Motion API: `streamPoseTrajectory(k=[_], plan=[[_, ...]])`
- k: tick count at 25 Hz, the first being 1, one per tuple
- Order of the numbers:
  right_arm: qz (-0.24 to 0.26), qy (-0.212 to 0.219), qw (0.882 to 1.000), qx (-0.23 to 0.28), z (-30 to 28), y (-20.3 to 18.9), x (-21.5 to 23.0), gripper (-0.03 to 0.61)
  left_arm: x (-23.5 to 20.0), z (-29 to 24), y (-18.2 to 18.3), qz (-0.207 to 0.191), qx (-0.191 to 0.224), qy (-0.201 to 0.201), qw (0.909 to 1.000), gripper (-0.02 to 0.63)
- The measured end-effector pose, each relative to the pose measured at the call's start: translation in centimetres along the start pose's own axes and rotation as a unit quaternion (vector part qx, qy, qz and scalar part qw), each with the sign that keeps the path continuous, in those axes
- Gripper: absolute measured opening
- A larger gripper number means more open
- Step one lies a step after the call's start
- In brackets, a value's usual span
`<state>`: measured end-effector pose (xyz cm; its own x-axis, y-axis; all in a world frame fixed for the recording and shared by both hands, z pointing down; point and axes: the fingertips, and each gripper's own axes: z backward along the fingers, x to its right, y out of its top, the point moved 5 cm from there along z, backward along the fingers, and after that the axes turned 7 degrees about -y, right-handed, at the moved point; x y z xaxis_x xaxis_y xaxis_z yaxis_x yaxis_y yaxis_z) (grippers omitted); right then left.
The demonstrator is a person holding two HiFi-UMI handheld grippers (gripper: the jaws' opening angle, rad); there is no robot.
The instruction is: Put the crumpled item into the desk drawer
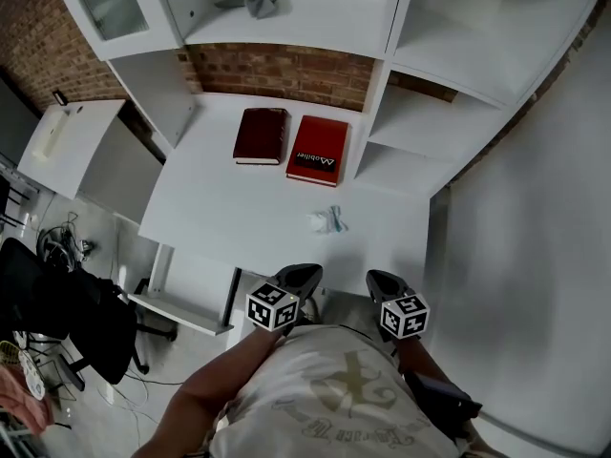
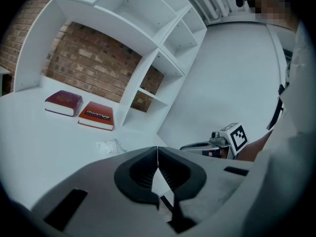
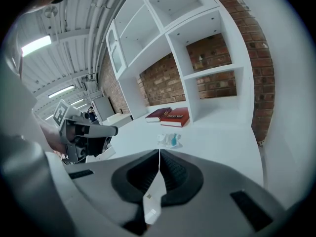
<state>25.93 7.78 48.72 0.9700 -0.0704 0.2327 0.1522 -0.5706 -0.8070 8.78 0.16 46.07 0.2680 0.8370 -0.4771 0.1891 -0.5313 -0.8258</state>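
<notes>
- Head view: a white desk (image 1: pixel 220 208) carries two books side by side towards its back, a dark red book (image 1: pixel 261 135) and, touching its 3 o'clock edge, a bright red book (image 1: pixel 318 150).
- The crumpled item (image 1: pixel 326 220), white with a bit of teal, lies loose on the desktop at 6 o'clock from the bright red book, near the desk's front edge.
- In the shelf unit (image 1: pixel 382 74) above the desk, a grey cloth (image 1: pixel 250 0) lies in the upper compartment at 12 o'clock.
- A white tray (image 1: pixel 181 311) sticks out below the desk's front at 8 o'clock; what it holds cannot be told.
- The left gripper (image 1: pixel 304 277) and right gripper (image 1: pixel 382 282) sit at 6 o'clock from the crumpled item, apart from it, close to the person's chest.
- Left gripper view: the left gripper's (image 2: pixel 157 154) jaws are pressed together with nothing between them.
- The crumpled item (image 2: pixel 109 146) lies on the desk at 10 o'clock from the jaw tips, and both books lie farther off at 10 o'clock.
- The right gripper shows at 3 o'clock.
- Right gripper view: the right gripper's (image 3: pixel 159 157) jaws meet in a thin line, gripping nothing.
- The crumpled item (image 3: pixel 169 140) lies at 12 o'clock just past the tips, with the books behind it.
- The left gripper shows at 9 o'clock.
</notes>
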Motion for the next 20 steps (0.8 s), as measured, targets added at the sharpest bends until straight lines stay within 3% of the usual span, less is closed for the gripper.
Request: streamPoseTrajectory(k=[20], plan=[[-0.025,-0.042,0.999,0.006,-5.7,3.8,1.5,0.023,-8.5,-4.1,2.7,-0.015,-0.072,-0.036,0.9966,0.021]])
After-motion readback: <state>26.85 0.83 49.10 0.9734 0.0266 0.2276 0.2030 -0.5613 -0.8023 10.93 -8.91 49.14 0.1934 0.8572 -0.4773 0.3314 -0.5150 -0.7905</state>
